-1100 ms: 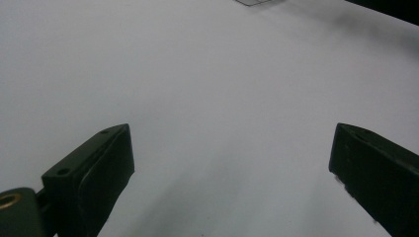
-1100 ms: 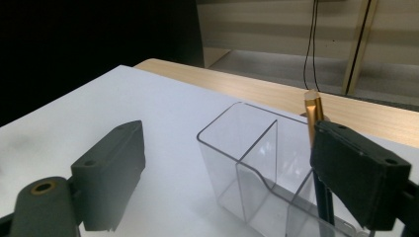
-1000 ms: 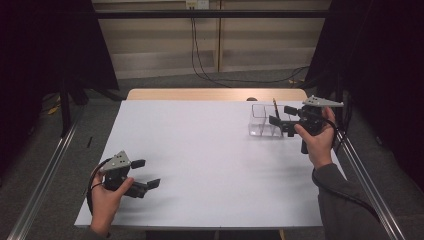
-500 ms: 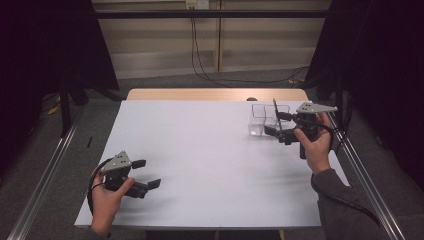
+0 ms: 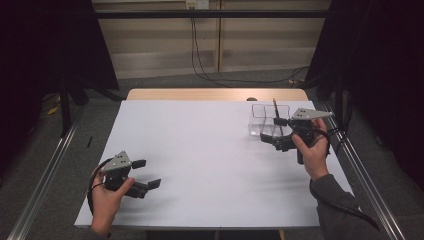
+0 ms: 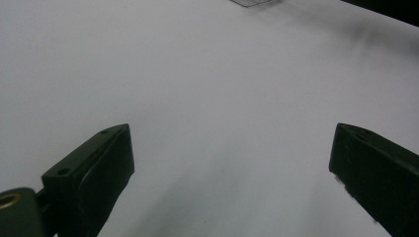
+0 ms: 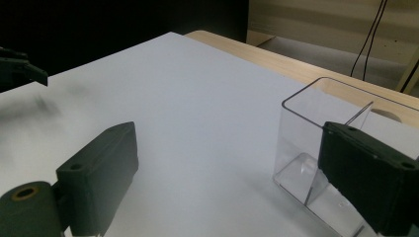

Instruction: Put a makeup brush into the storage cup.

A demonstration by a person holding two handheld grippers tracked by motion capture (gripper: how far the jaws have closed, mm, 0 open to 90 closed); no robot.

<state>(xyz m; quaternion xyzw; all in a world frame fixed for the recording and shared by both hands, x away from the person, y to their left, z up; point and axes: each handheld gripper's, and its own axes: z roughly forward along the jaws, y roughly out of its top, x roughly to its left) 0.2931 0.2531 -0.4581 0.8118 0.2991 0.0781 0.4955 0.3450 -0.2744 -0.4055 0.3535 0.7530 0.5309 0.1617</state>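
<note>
White sheeting covers the table (image 5: 210, 150), with a strip of bare wood along its far edge and dark curtains on both sides of the room.

Nearest, at the front left corner, the person's left hand (image 5: 107, 197) holds the left tongs (image 5: 147, 173) low over the sheet. Its jaws stand wide apart with nothing between them; the left gripper view looks past them at bare white surface.

Farther back, on the right side, the right hand (image 5: 312, 150) holds the right tongs (image 5: 272, 131) just beside a clear plastic box (image 5: 262, 120) that stands upright on the table near the far right corner. These jaws are also spread wide and hold nothing. In the right gripper view one jaw sits in front of the box's (image 7: 306, 148) near wall; whether it touches the plastic cannot be told. A thin dark stick (image 5: 274, 106) stands tilted inside the box, its top rising above the rim.

Beyond the table, cables (image 5: 200, 55) hang down a pale wall.
</note>
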